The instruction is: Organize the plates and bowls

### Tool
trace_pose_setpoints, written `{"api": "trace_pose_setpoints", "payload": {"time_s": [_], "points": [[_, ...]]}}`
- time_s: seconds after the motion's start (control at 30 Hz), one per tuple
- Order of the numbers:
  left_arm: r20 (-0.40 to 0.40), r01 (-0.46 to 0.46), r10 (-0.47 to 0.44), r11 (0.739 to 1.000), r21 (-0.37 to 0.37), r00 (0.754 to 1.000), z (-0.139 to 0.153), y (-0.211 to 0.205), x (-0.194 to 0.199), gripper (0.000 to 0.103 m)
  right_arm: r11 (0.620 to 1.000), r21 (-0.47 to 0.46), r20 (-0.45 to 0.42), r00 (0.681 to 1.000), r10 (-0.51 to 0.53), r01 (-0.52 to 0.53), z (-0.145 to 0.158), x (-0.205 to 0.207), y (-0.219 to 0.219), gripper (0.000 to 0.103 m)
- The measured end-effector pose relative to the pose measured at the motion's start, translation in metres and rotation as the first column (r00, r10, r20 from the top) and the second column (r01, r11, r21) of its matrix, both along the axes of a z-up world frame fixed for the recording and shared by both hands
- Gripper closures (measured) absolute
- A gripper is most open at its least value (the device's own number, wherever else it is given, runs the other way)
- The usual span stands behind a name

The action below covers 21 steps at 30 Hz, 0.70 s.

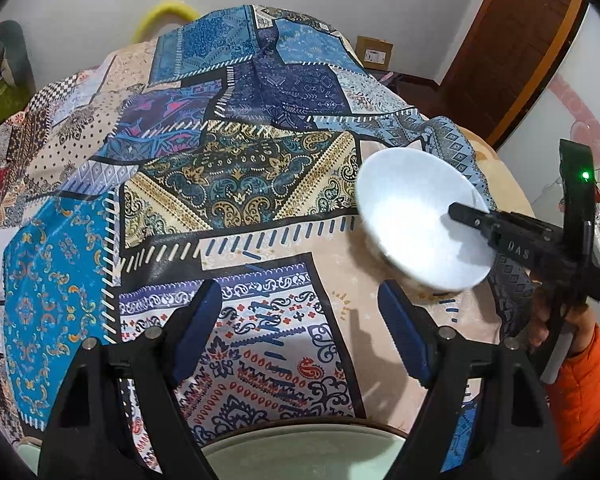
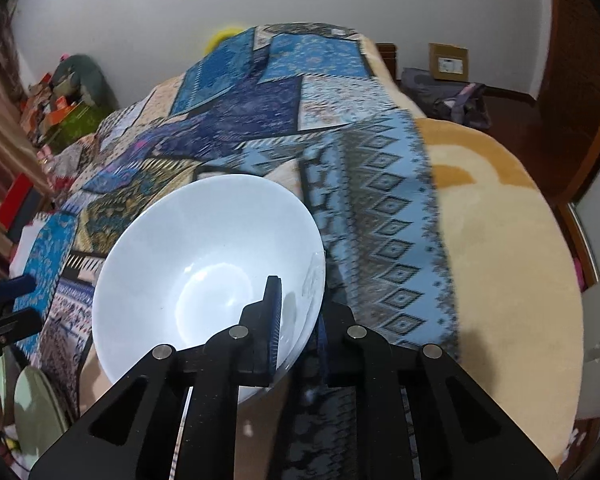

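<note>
A white bowl (image 2: 204,272) is tilted over the patchwork tablecloth (image 2: 380,208). My right gripper (image 2: 298,320) is shut on its near right rim, one finger inside the bowl and the other outside. The left wrist view shows the same bowl (image 1: 404,216) at the right, with the right gripper (image 1: 466,216) reaching in from the right. My left gripper (image 1: 300,296) hangs open over the cloth with nothing between its blue pads. A pale green plate (image 1: 300,452) lies just below it at the near table edge, and it appears again at the lower left as the plate (image 2: 36,408).
The table is covered by the patterned cloth (image 1: 228,184), with a beige plush cover (image 2: 500,260) on its right side. A hand in an orange sleeve (image 1: 580,384) holds the right gripper. A cardboard box (image 2: 448,62) and a wooden door (image 1: 520,40) stand behind.
</note>
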<state>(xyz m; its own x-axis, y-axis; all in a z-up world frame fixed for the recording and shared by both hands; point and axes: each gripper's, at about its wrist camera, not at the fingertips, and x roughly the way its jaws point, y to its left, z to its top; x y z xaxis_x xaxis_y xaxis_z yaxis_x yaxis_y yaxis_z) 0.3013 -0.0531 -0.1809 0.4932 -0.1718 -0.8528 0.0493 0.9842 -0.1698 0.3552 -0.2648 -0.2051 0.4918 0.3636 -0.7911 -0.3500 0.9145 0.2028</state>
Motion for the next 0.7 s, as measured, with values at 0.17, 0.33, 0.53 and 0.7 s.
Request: {"api": "trace_pose_setpoints", "payload": {"time_s": [0.17, 0.33, 0.53, 0.7], "points": [[-0.034, -0.004, 0.003, 1.0, -0.023, 0.999, -0.01, -0.002, -0.002, 0.032, 0.996, 0.004, -0.003, 0.996, 0.086, -0.086, 0.0, -0.015, 0.024, 0.089], [-0.098, 0.001, -0.005, 0.999, -0.049, 0.995, -0.027, -0.006, 0.0, 0.05, 0.992, 0.012, -0.015, 0.991, 0.13, -0.13, -0.002, -0.027, 0.039, 0.089], [-0.125, 0.038, -0.046, 0.997, -0.062, 0.991, -0.039, -0.018, 0.005, 0.074, 0.991, 0.038, -0.023, 0.991, 0.129, -0.128, -0.004, -0.031, 0.044, 0.089], [-0.106, 0.036, -0.039, 0.999, -0.03, 0.994, -0.039, -0.023, 0.005, 0.079, 0.992, 0.044, -0.025, 0.993, 0.118, -0.117, -0.004, -0.032, 0.044, 0.089]]}}
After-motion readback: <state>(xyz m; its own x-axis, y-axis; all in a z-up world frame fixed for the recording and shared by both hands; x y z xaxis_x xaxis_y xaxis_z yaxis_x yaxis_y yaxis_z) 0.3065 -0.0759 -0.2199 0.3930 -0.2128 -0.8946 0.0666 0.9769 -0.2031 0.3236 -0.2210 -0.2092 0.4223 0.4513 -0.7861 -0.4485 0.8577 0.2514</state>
